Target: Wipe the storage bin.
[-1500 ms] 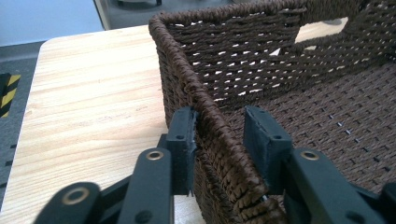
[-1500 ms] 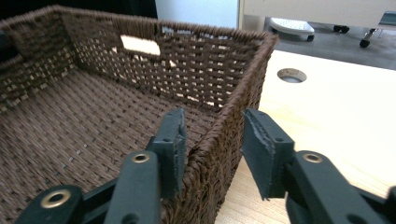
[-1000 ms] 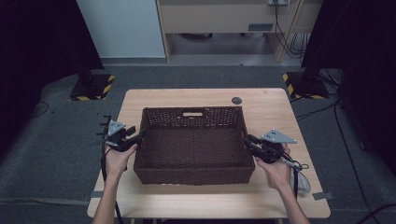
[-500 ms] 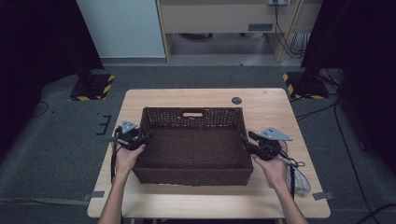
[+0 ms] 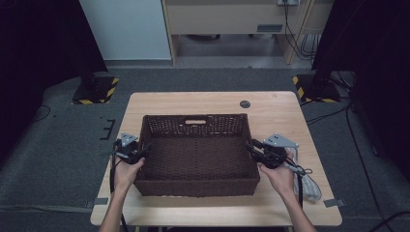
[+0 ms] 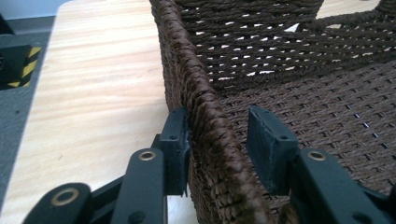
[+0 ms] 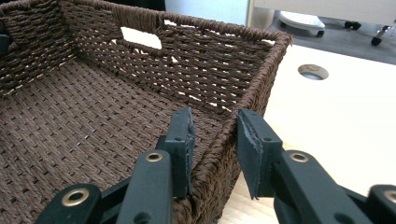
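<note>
A dark brown wicker basket (image 5: 196, 117) stands in the middle of the wooden table (image 5: 290, 116), with nothing in it. My left gripper (image 5: 144, 150) straddles its left wall. In the left gripper view (image 6: 217, 140) the outer pad (image 6: 177, 140) lies against the wall (image 6: 205, 121), the inner pad (image 6: 268, 140) stands a little off it, and the jaws have just been closing. My right gripper (image 5: 251, 145) straddles the right wall. In the right gripper view (image 7: 215, 135) its jaws have just been closing on the rim (image 7: 247, 98), without a clear squeeze.
A round cable hole (image 5: 245, 104) lies in the table behind the basket. A crumpled clear bag (image 5: 309, 186) lies beside the right hand near the table's right edge. Yellow-and-black stand bases (image 5: 94, 92) (image 5: 314, 87) sit on the floor beyond the far corners.
My left gripper has come in from beside the basket onto its left wall. Both grippers sit slightly closer to the person, and the basket has shifted a little that way.
</note>
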Demonstrator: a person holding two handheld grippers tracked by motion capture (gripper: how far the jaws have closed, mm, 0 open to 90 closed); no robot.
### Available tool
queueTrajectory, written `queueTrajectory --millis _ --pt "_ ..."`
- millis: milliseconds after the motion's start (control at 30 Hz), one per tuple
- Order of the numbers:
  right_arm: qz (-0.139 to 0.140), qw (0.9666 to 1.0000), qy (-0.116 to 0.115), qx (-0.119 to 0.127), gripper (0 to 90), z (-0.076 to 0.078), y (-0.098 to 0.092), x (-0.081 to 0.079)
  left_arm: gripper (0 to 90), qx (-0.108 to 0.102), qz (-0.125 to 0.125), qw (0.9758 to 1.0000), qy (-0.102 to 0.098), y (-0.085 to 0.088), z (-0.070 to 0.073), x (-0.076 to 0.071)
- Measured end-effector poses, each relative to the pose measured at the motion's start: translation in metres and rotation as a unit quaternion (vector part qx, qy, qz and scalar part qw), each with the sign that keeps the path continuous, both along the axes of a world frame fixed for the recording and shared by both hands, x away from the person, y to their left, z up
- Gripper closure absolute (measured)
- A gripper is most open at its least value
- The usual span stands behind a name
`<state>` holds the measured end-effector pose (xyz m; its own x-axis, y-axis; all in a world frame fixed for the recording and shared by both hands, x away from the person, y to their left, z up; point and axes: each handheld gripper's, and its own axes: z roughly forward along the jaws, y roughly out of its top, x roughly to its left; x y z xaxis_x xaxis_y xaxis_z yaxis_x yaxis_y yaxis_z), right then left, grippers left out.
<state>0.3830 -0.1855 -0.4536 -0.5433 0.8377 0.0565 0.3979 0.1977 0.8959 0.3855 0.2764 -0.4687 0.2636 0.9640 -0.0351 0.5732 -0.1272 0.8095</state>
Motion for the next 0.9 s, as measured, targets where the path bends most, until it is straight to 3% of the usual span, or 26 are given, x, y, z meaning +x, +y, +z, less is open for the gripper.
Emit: queueTrajectory --millis 67,133,267,367,533,600,800,900 --pt "-0.001 1.0 0.0 -0.006 66.7 0.002 0.004 -0.002 58.5 -0.019 0.006 0.9998 -0.004 0.002 -0.002 -0.002" --pt "0.002 1.0 -0.006 0.002 61.9 0.004 0.002 -0.001 58.3 -0.017 0.006 0.9998 -0.005 0.002 -0.001 -0.002" --pt "-0.02 0.9993 -0.025 0.016 54.8 0.012 -0.014 -0.002 57.4 -0.025 0.006 0.9997 -0.008 0.002 -0.003 -0.002" --pt "-0.041 0.9988 -0.027 0.006 50.4 0.012 -0.03 -0.003 57.4 -0.024 0.006 0.9997 -0.009 0.003 -0.003 -0.002" --pt "-0.071 0.9974 -0.008 -0.011 44.9 0.005 -0.052 -0.002 57.1 -0.027 0.003 0.9996 -0.007 0.004 -0.003 -0.002" --pt "-0.095 0.995 0.005 -0.03 41.8 -0.001 -0.068 -0.001 57.1 -0.029 0.0 0.9996 -0.007 0.005 -0.003 -0.001" --pt "-0.113 0.9905 0.039 -0.069 37.6 -0.018 -0.085 0.0 58.0 -0.027 0.001 0.9996 -0.007 0.008 -0.003 -0.001" --pt "-0.114 0.9893 0.052 -0.075 36.2 -0.024 -0.09 0.001 58.3 -0.029 0.003 0.9995 -0.007 0.01 -0.003 -0.002"
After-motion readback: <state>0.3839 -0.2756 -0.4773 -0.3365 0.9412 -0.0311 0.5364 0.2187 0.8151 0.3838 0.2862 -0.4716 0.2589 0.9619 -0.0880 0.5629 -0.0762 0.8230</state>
